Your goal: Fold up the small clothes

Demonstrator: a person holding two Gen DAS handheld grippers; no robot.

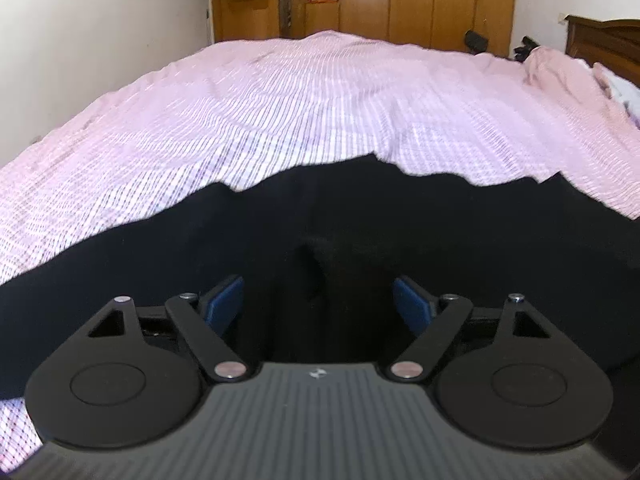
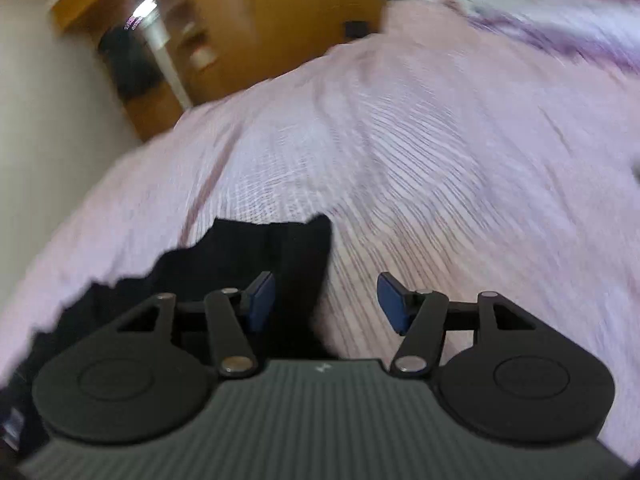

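A black garment (image 1: 360, 216) lies spread on the pink checked bedsheet (image 1: 304, 100). My left gripper (image 1: 319, 301) hovers over its middle with the blue pads (image 1: 224, 300) wide apart and only flat dark cloth below them; it is open. In the blurred right wrist view a corner of the same black garment (image 2: 280, 248) reaches up between the fingers, close to the left pad (image 2: 262, 300). My right gripper (image 2: 328, 302) stands open over that corner, with its right pad above bare bedsheet (image 2: 460, 160). Neither pad presses on the cloth.
The bed runs far ahead to a wooden wardrobe (image 1: 420, 0). A white wall (image 1: 100, 28) borders its left side. At the right are a dark wooden headboard (image 1: 604, 44) and bunched pink and pale bedding (image 1: 568, 76). Small dark items (image 1: 476, 42) sit at the bed's far edge.
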